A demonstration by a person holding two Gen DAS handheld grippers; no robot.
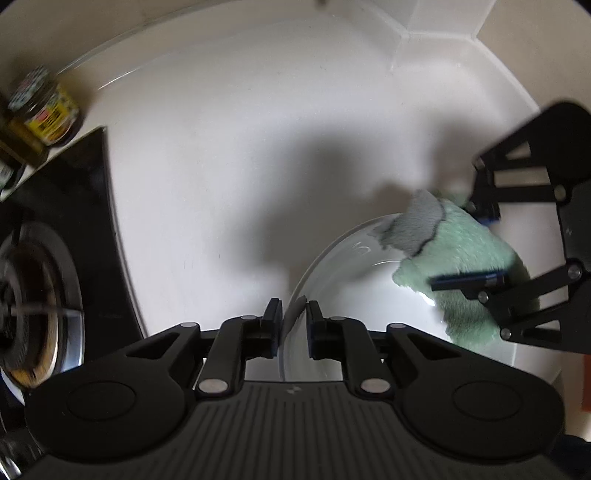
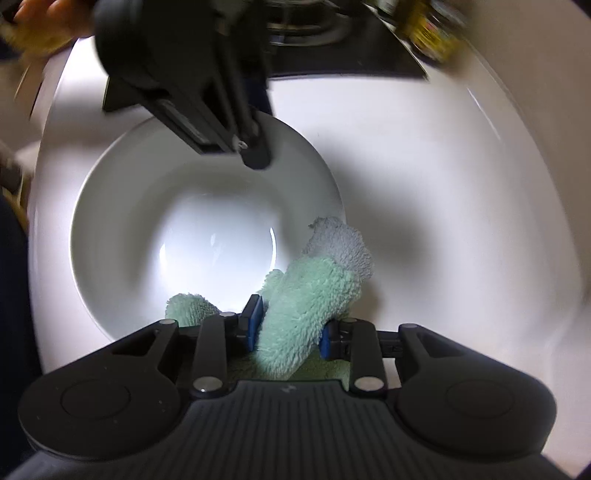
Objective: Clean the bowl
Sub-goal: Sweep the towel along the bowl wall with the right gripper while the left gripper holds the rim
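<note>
A white bowl sits on the white counter; it also shows in the left wrist view. My left gripper is shut on the bowl's rim, seen from the right wrist view as a black gripper at the far rim. My right gripper is shut on a green and grey fluffy cloth, which rests on the bowl's near right rim and hangs into it. In the left wrist view the cloth lies over the bowl, with my right gripper clamped on it.
A black gas hob with a burner lies left of the bowl, also at the top of the right wrist view. Jars stand behind the hob. White tiled wall runs behind the white counter.
</note>
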